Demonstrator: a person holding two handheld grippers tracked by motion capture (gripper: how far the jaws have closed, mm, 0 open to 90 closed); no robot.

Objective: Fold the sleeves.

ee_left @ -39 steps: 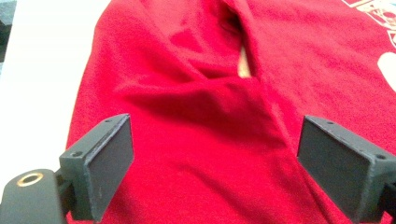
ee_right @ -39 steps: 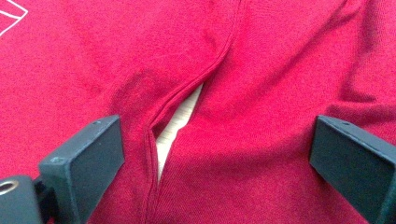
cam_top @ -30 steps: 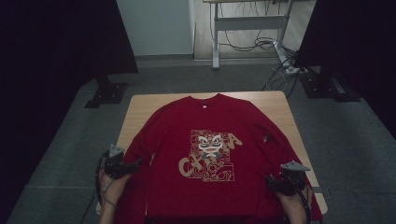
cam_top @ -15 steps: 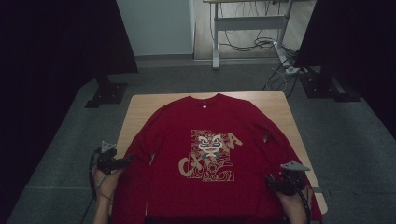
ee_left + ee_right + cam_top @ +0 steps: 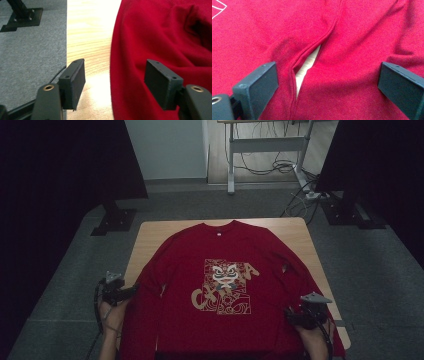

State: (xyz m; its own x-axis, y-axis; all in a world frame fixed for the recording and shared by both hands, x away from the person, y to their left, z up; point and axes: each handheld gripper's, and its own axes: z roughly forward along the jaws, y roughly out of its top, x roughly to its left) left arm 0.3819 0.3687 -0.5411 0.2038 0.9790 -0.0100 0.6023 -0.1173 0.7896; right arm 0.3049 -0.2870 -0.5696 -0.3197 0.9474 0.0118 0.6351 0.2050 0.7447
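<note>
On the wooden bench [image 5: 300,232] a red sweatshirt [image 5: 220,285] lies spread flat, chest print up, hem toward the person. At its left sleeve edge the left gripper [image 5: 115,82] has just been closing; its fingers [image 5: 75,80] are spread, one over bare wood, one over cloth, pinching nothing. The risk is that they shut beside the edge, or snag only the top layer. Over the seam gap between right sleeve and body, the right gripper [image 5: 327,87] hangs, fingers wide apart; closing there could bunch both layers together.
</note>
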